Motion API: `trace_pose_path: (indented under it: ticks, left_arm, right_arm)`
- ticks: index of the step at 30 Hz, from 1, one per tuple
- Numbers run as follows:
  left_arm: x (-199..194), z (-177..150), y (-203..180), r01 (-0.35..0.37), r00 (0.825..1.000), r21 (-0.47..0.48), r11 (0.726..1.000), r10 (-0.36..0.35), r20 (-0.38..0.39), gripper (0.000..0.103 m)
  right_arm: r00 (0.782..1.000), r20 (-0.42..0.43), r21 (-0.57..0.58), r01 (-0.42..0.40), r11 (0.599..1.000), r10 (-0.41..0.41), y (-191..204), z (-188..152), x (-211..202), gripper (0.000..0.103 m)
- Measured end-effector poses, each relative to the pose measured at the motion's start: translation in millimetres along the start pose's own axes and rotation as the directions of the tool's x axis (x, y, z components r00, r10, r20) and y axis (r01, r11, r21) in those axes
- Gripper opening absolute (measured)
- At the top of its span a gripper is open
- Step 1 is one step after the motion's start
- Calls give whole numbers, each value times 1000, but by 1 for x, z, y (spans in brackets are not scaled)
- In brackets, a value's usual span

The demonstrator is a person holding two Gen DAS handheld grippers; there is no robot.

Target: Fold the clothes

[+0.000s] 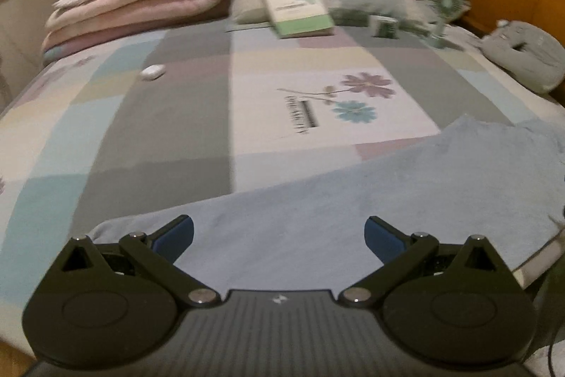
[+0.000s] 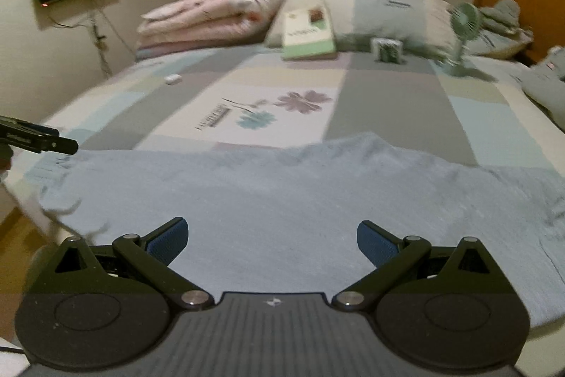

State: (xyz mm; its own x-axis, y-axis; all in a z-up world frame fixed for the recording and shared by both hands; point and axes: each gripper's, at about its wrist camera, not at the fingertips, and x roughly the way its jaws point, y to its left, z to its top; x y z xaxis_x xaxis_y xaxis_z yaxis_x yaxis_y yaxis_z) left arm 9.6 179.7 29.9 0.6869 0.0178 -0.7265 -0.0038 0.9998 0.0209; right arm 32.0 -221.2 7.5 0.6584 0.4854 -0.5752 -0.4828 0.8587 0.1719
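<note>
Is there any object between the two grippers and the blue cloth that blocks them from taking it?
Nothing visible does. The left hand-held gripper and right hand-held gripper are both open just above the light blue garment. The book and fan sit far back.

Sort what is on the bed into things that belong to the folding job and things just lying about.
Job:
light blue garment, spread flat at the near edge
left gripper, open over it
right gripper, open over it

Lying about:
folded pink quilt
pillow
green book
small fan
small white case
small box
</note>
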Motion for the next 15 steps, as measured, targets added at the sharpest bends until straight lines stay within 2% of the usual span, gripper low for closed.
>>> trace_pose_path:
  ticks: [6, 15]
  left_arm:
    - [-12, -20, 43, -41, 999, -140, 989, 39, -18, 102]
    - [-14, -76, 97, 12, 1000, -293, 956, -12, 1, 102]
  right_arm:
    - [996, -2, -4, -86, 996, 86, 13, 1, -2, 103]
    - [992, -87, -118, -101, 988, 92, 61, 18, 33, 103]
